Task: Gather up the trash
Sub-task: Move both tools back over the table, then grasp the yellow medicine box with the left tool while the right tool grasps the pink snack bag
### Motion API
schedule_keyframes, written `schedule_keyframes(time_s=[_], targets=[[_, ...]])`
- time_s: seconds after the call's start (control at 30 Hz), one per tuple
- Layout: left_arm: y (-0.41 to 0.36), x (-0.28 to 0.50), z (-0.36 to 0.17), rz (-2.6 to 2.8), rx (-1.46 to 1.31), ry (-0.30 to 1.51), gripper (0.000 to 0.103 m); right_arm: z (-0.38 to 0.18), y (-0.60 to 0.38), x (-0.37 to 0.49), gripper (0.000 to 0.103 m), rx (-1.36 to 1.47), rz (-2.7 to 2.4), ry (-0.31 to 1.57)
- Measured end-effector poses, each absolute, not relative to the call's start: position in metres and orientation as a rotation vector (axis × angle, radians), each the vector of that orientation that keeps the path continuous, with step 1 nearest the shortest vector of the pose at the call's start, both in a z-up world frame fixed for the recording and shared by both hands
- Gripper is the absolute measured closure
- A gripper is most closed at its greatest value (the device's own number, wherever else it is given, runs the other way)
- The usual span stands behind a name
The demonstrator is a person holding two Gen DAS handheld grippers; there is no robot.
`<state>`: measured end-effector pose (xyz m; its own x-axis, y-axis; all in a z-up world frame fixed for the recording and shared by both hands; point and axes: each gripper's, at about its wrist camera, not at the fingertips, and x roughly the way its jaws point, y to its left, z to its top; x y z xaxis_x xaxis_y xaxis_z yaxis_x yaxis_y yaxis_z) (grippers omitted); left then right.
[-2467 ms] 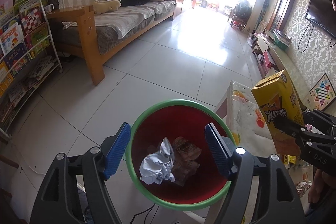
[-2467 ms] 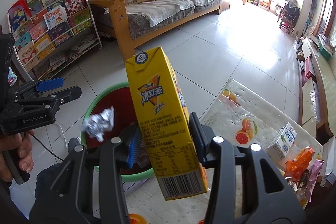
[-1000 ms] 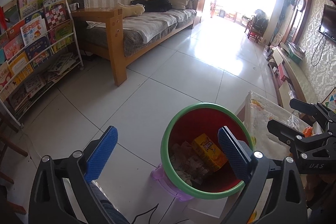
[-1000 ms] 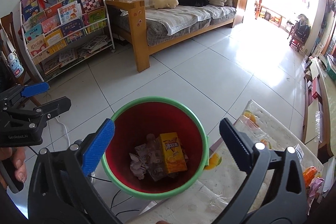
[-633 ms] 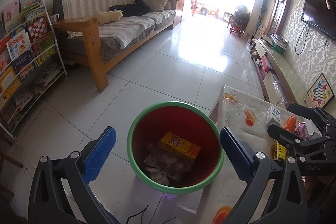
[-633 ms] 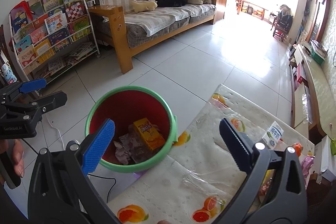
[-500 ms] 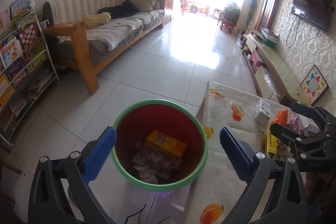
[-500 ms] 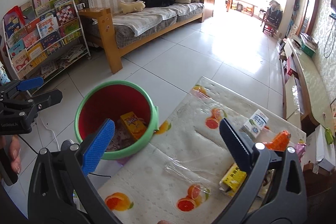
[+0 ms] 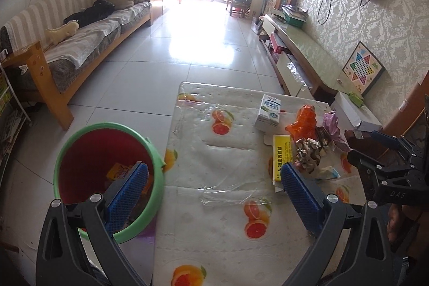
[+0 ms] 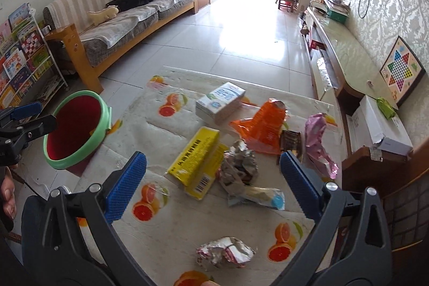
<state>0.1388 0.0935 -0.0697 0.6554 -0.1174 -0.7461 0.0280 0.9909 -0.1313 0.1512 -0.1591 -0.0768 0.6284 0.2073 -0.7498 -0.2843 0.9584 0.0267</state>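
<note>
The red bin with a green rim stands on the floor left of the table; a yellow carton lies inside. It also shows in the right wrist view. My left gripper is open and empty over the table's left part. My right gripper is open and empty above a trash pile: a yellow carton, crumpled paper, an orange wrapper, a white milk carton, a pink wrapper and a crumpled foil wrapper.
The table has a white cloth with orange-fruit prints. A sofa and a bookshelf stand at the left. A low TV cabinet and white boxes line the right wall.
The right gripper released the yellow carton into the bin. Both grippers then swung right, from over the bin to over the table and its trash pile.
</note>
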Motion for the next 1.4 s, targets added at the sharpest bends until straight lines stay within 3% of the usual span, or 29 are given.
schedule_keyframes(time_s=[0.43,0.93,1.03,1.2,1.27,1.4], targets=[[-0.002,0.188,-0.119,-0.235,-0.030,0.986,0.008,-0.113,-0.221,0.170,0.005,-0.059,0.216,0.930],[-0.048,0.243,-0.197,-0.259,0.125,1.172,0.011,-0.141,-0.239,0.201,0.005,-0.029,0.205,0.981],[-0.049,0.252,-0.210,-0.256,0.132,1.205,0.024,-0.151,-0.249,0.206,0.005,-0.024,0.178,0.996],[-0.050,0.257,-0.224,-0.273,0.140,1.239,0.055,-0.167,-0.275,0.215,0.005,0.002,0.109,1.016],[-0.051,0.258,-0.226,-0.286,0.142,1.241,0.061,-0.172,-0.287,0.220,0.005,0.012,0.087,1.018],[-0.053,0.257,-0.227,-0.293,0.135,1.232,0.063,-0.179,-0.301,0.237,0.005,0.014,0.063,1.013]])
